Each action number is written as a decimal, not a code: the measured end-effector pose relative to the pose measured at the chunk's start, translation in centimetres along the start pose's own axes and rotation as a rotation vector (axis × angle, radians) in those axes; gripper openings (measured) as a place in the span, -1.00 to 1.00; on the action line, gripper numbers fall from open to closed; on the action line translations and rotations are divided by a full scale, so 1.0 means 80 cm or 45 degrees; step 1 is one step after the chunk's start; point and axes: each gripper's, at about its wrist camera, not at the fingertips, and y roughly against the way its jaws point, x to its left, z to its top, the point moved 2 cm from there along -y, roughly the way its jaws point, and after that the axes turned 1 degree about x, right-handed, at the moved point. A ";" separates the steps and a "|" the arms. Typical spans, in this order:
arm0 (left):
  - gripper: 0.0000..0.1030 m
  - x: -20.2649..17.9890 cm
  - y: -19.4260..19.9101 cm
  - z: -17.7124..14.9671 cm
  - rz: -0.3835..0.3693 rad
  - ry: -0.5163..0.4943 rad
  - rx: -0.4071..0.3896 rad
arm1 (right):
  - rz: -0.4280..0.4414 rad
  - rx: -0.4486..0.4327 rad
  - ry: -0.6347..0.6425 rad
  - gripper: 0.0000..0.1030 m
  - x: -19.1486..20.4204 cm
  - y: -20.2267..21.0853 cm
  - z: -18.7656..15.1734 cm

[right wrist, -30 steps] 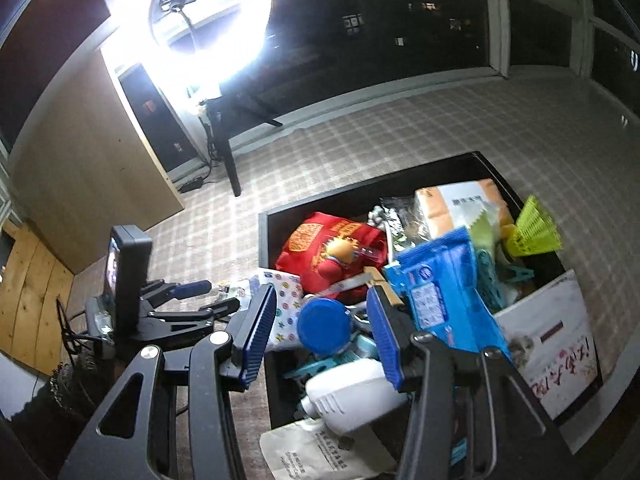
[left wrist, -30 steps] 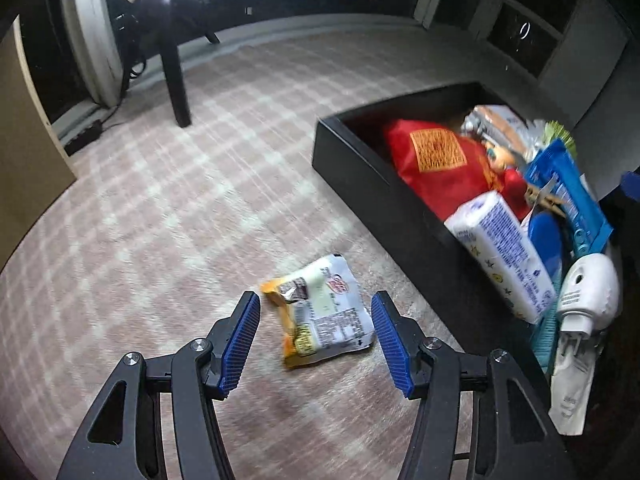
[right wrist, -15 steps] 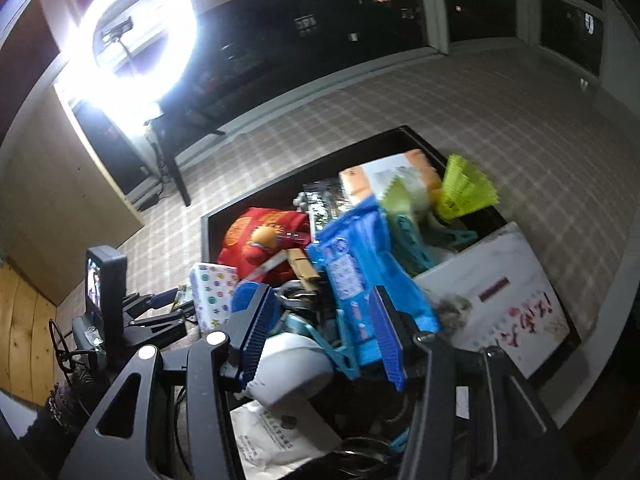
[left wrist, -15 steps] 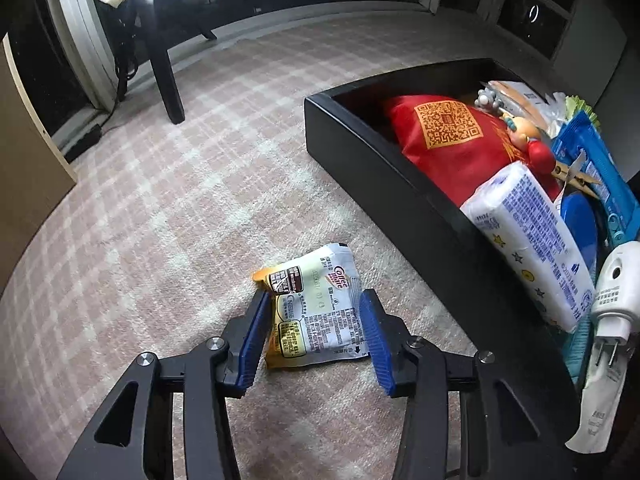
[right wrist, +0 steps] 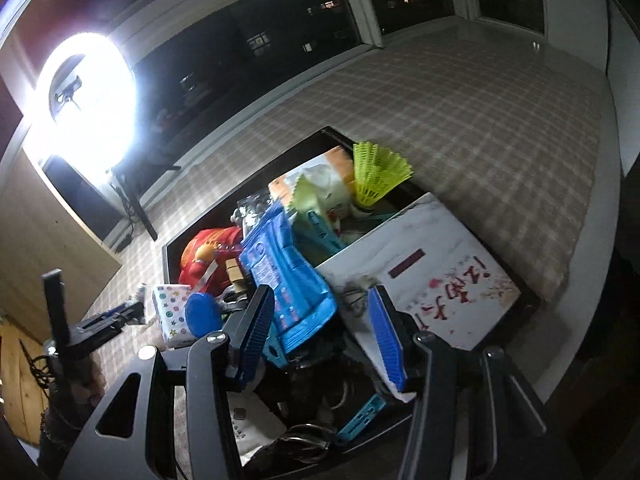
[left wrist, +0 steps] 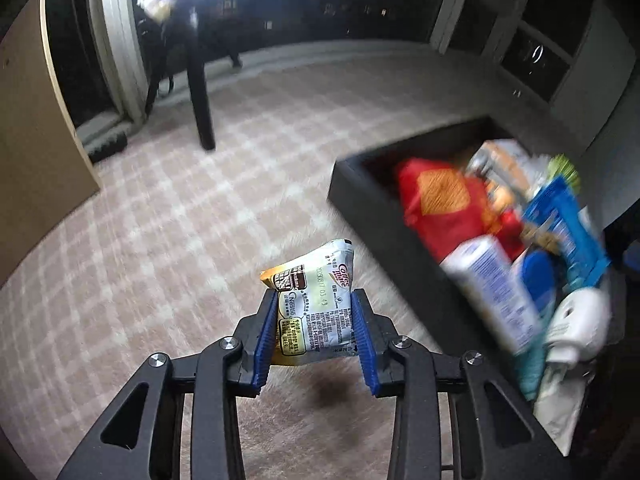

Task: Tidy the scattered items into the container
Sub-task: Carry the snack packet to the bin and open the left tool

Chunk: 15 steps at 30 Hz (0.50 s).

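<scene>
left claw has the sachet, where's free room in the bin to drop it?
Left claw holds the sachet. Bare floor in the black bin shows only at its far corner behind the red pouch. The near end is piled: tissue pack, blue packet, white board.

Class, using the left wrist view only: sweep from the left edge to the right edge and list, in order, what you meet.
Black stand leg → sachet in the left gripper → black container → red packet → white plug-in device.

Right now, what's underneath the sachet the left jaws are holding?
Only checked tablecloth and the dark shadow of the creamer sachet, which the left gripper holds above it. The gripper's frame hides the cloth nearest the camera.
</scene>
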 end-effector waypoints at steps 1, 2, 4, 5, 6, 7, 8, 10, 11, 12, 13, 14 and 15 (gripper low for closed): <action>-0.35 -0.006 0.008 0.007 -0.011 -0.011 -0.019 | -0.002 -0.005 -0.005 -0.06 -0.002 0.002 0.000; -0.35 -0.010 0.012 0.019 -0.024 -0.023 -0.034 | -0.002 -0.010 -0.009 -0.06 -0.005 0.003 0.000; -0.35 -0.025 0.025 0.041 -0.061 -0.058 -0.067 | -0.003 -0.014 -0.015 -0.06 -0.008 0.004 0.000; -0.35 -0.037 0.031 0.050 -0.079 -0.078 -0.080 | -0.004 -0.016 -0.018 -0.06 -0.009 0.003 0.001; -0.34 -0.049 0.032 0.059 -0.097 -0.101 -0.090 | -0.006 -0.020 -0.021 -0.06 -0.011 0.004 0.001; -0.35 -0.061 0.029 0.066 -0.116 -0.128 -0.099 | -0.007 -0.022 -0.024 -0.06 -0.012 0.004 0.001; -0.35 -0.074 0.031 0.071 -0.133 -0.153 -0.106 | -0.006 -0.023 -0.027 -0.06 -0.014 0.004 0.000; -0.34 -0.103 0.038 0.076 -0.169 -0.200 -0.113 | -0.006 -0.022 -0.027 -0.06 -0.017 0.004 -0.001; -0.34 -0.117 0.041 0.078 -0.187 -0.222 -0.117 | -0.010 -0.022 -0.029 -0.06 -0.019 0.005 -0.001; -0.34 -0.131 0.042 0.080 -0.200 -0.245 -0.119 | -0.014 -0.023 -0.034 -0.06 -0.022 0.005 -0.003; -0.34 -0.145 0.041 0.082 -0.211 -0.268 -0.121 | -0.014 -0.021 -0.039 -0.06 -0.025 0.006 -0.004; -0.34 -0.158 0.040 0.085 -0.221 -0.288 -0.123 | -0.016 -0.018 -0.046 -0.06 -0.028 0.006 -0.005; -0.34 -0.169 0.040 0.087 -0.234 -0.306 -0.123 | -0.019 -0.015 -0.051 -0.06 -0.031 0.006 -0.006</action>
